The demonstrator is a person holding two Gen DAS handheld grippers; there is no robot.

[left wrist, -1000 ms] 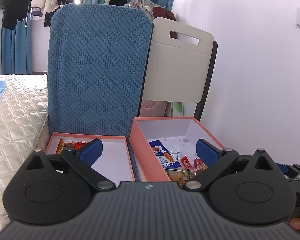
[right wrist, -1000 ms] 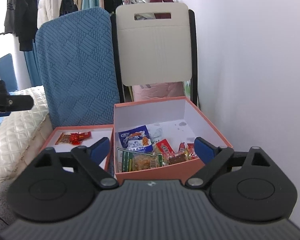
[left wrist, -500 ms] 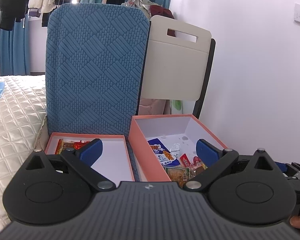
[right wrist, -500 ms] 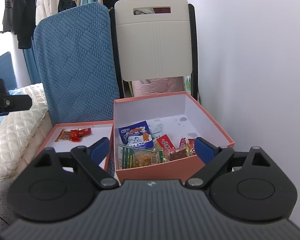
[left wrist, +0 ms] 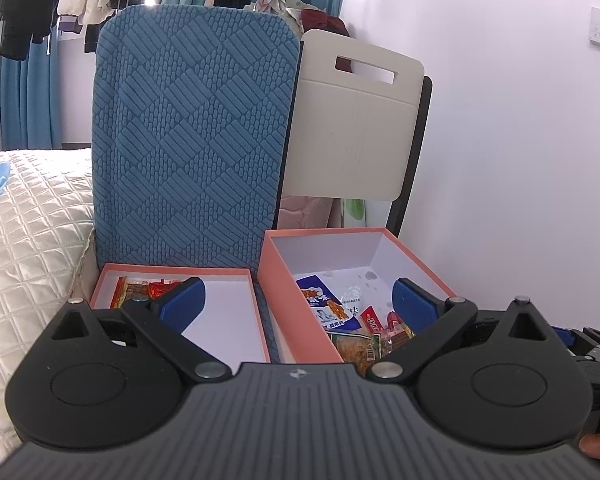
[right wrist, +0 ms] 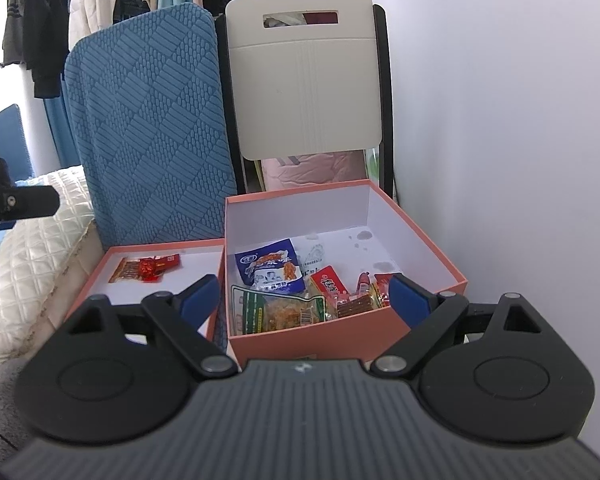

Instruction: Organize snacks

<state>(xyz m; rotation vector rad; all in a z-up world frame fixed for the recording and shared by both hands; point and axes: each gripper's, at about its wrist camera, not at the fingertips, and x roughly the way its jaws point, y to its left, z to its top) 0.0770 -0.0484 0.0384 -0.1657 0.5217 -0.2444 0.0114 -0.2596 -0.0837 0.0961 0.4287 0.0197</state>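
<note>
A deep orange box holds several snack packets: a blue-and-white bag, a clear bag of yellow snacks and small red packets. A shallow orange lid tray to its left holds a red-orange packet. My right gripper is open and empty, just in front of and above the deep box. My left gripper is open and empty, above the gap between the tray and the box.
A blue quilted cushion stands upright behind the tray. A cream folding chair stands behind the box. A white wall runs close along the right. A quilted cream bedspread lies on the left.
Both grippers have drifted slightly, and the right one has risen, so I see more of the box's inside. Both stay open.
</note>
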